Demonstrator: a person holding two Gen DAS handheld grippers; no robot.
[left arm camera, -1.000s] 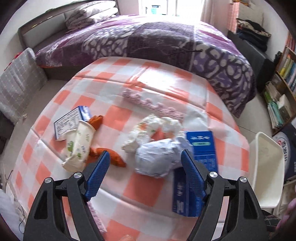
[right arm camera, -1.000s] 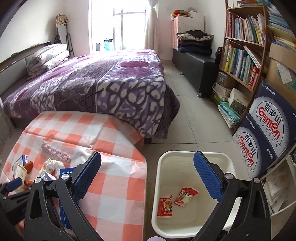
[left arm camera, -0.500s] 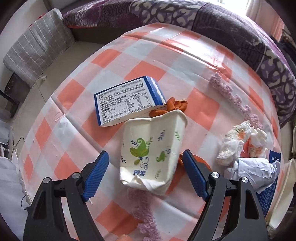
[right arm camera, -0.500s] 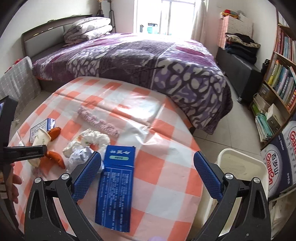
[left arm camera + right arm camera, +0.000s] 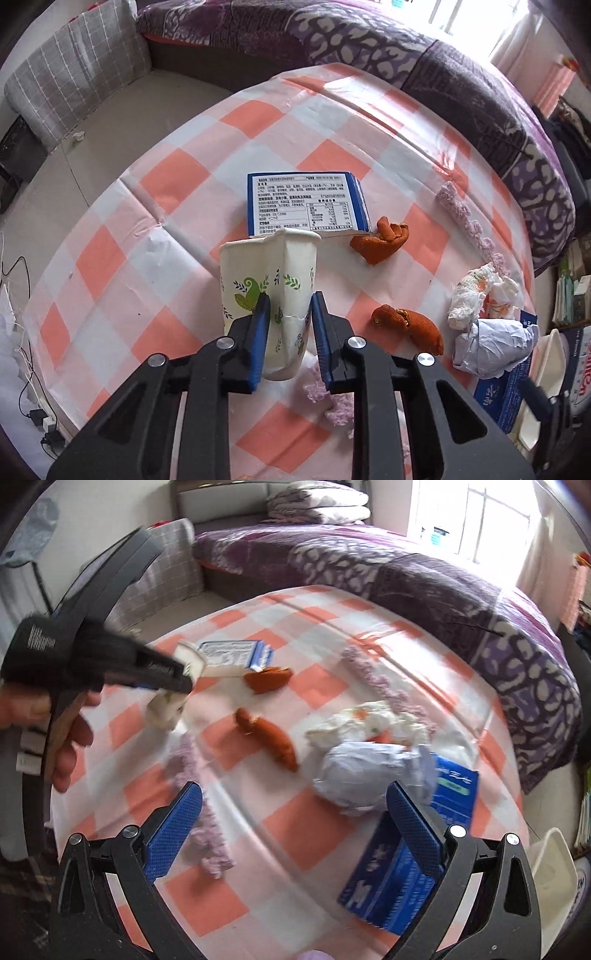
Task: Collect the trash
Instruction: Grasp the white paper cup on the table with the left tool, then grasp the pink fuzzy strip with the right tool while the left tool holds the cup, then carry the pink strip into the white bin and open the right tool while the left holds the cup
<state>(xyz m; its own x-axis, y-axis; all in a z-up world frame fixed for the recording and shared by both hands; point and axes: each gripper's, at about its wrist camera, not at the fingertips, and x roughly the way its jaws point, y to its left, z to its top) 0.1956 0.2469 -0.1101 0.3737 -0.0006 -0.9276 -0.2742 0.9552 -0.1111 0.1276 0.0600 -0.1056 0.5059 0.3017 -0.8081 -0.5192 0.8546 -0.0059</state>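
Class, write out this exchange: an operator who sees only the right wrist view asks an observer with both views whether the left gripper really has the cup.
Operator: My view shows the left gripper side-on and blurred. Has it got the cup?
Observer: Yes. In the left wrist view, the left gripper is shut on the cup, with one pad on each side of its lower half.
Operator: What shape is the cup in?
Observer: Crushed. A fold runs down its front and the rim is bent out of round.
Operator: Any print on it? I see only a white blur.
Observer: Green leaves and sprigs on a cream wall.
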